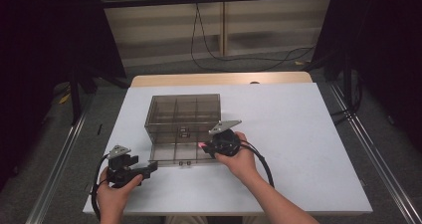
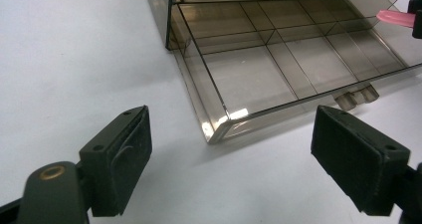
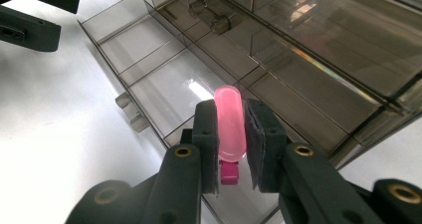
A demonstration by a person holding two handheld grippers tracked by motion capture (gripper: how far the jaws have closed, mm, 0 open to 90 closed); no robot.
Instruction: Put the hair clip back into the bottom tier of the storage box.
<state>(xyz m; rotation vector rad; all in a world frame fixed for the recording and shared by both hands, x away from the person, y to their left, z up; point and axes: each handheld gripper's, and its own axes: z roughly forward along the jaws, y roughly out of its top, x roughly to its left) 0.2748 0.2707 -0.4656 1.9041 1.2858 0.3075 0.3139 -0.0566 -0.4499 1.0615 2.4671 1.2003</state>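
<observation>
Pink tube [image 3: 230, 122] clamped in your right gripper [image 3: 231, 134] above the pulled-out drawer [image 2: 259, 79], undeposited; left gripper [image 2: 229, 149] spread, empty.

right tool [image 3: 231, 149]: jaws closed on a pink capped tube [image 3: 230, 124], held upright between them | ahead of tool: pulled-out smoky clear drawer [image 3: 164, 84] with dividers, on white table [image 3: 45, 134] | far upper left: other tool [image 3: 35, 15], seen apart

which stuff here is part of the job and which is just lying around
In the job:
- pink tube, clamped in the right gripper
- pulled-out drawer of the smoky organizer box
- left gripper, open beside the drawer

Lying about:
- black cables on the floor beyond the table
</observation>
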